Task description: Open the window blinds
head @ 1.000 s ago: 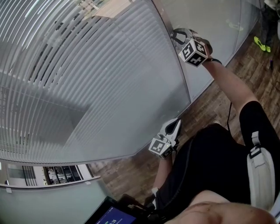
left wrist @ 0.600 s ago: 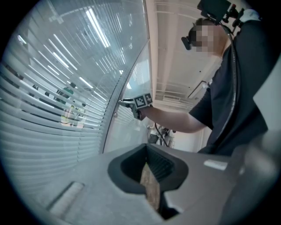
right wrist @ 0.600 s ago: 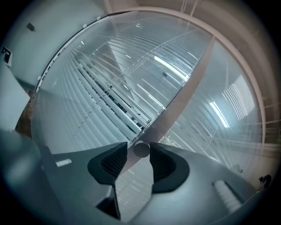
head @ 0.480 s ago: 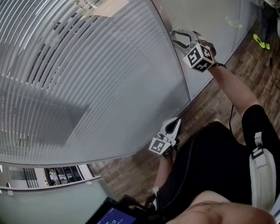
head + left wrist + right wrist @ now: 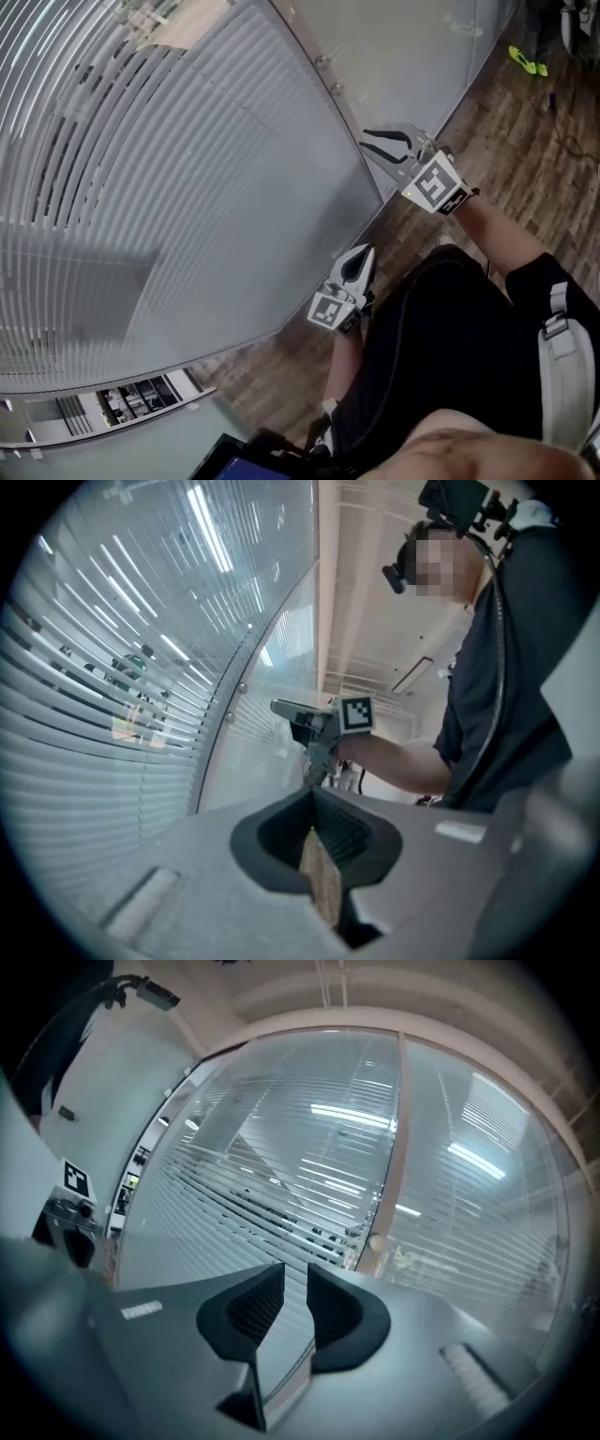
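The window blinds (image 5: 141, 187) are horizontal white slats behind a curved glass wall. Their upper slats show dark gaps; the lower ones look flat and closed. In the right gripper view the blinds (image 5: 281, 1176) fill the scene, split by a vertical frame post (image 5: 389, 1147). My right gripper (image 5: 370, 143) hovers off the glass beside the post (image 5: 333, 89), open and empty; its jaws (image 5: 295, 1274) have just been closing. My left gripper (image 5: 366, 251) hangs lower near my waist, shut with nothing in it (image 5: 312, 794). The left gripper view shows the right gripper (image 5: 305, 726) against the glass.
Wooden floor (image 5: 441, 112) runs along the foot of the glass wall. A yellow-green object (image 5: 523, 61) lies on it at the far right. A dark screen (image 5: 244, 464) sits at the bottom edge. My black-clad body fills the lower right.
My right gripper has pulled away from the frame post, down and toward my body. Its jaws stand closer together than half a second ago. The left gripper has hardly moved.
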Demonstrator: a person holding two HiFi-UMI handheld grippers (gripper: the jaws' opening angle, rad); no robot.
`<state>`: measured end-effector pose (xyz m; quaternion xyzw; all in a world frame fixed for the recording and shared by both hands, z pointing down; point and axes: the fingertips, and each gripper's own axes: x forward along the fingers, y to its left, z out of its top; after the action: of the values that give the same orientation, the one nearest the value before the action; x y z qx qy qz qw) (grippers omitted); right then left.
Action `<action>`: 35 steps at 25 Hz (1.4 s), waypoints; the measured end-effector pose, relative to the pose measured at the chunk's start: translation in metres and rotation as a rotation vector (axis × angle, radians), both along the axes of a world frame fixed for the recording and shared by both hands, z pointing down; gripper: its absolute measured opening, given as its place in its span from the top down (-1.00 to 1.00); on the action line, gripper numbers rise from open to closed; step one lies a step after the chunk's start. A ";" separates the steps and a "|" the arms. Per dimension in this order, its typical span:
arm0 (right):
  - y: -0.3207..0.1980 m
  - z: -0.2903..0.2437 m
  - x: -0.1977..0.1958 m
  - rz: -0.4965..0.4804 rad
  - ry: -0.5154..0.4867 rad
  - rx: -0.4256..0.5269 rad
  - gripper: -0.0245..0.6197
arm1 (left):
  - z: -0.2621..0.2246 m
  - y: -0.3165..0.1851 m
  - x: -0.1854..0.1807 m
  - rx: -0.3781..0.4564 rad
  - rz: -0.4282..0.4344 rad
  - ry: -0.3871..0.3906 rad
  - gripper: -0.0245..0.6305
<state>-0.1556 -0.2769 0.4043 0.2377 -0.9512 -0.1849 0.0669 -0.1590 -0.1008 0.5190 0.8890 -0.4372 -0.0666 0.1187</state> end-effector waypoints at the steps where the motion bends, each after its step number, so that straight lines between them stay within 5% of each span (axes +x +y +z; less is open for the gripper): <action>1: 0.009 0.008 0.004 -0.017 -0.006 -0.029 0.70 | 0.000 -0.001 0.004 -0.001 0.002 0.002 0.92; 10: 0.058 0.022 0.045 -0.101 -0.174 -0.160 0.91 | -0.016 -0.006 0.010 -0.004 0.005 -0.001 0.92; 25: 0.109 0.086 0.052 -0.234 -0.126 -0.256 0.91 | -0.021 -0.005 0.013 -0.007 -0.011 -0.016 0.92; 35: 0.106 0.084 0.050 -0.282 -0.184 -0.412 0.91 | -0.023 -0.008 0.011 0.005 -0.012 -0.030 0.92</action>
<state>-0.1059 -0.1709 0.4886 0.0998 -0.9946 0.0277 0.0006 -0.1476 -0.1091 0.4958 0.8876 -0.4440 -0.0548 0.1095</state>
